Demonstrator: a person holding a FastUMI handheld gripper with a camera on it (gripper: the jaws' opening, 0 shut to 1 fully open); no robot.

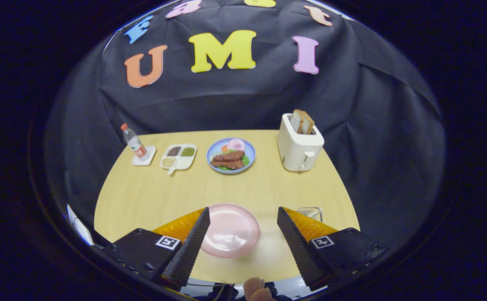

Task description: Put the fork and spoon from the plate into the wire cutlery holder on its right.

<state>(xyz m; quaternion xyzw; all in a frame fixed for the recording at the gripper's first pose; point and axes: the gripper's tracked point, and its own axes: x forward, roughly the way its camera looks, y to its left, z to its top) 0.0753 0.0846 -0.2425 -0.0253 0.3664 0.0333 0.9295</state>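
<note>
tongs (241, 234) wide open, holding nothing | pink plate (231, 230) between the fingers on desk (260, 184) | wire cutlery holder (310, 212) just beyond right finger

Spread wide above the near table edge, gripper (241, 234) with the pink plate (230, 230) between its fingers. Wire holder (310, 213) just behind the right finger. Open tabletop (260, 188) beyond, up to the toaster (298, 146), food plate (231, 156), tray (178, 156) and bottle (134, 143) in a far row.

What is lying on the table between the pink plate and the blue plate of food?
Nothing: in the gripper view, only bare yellow table lies between the pink plate and the blue plate of food. The gripper is open.
</note>
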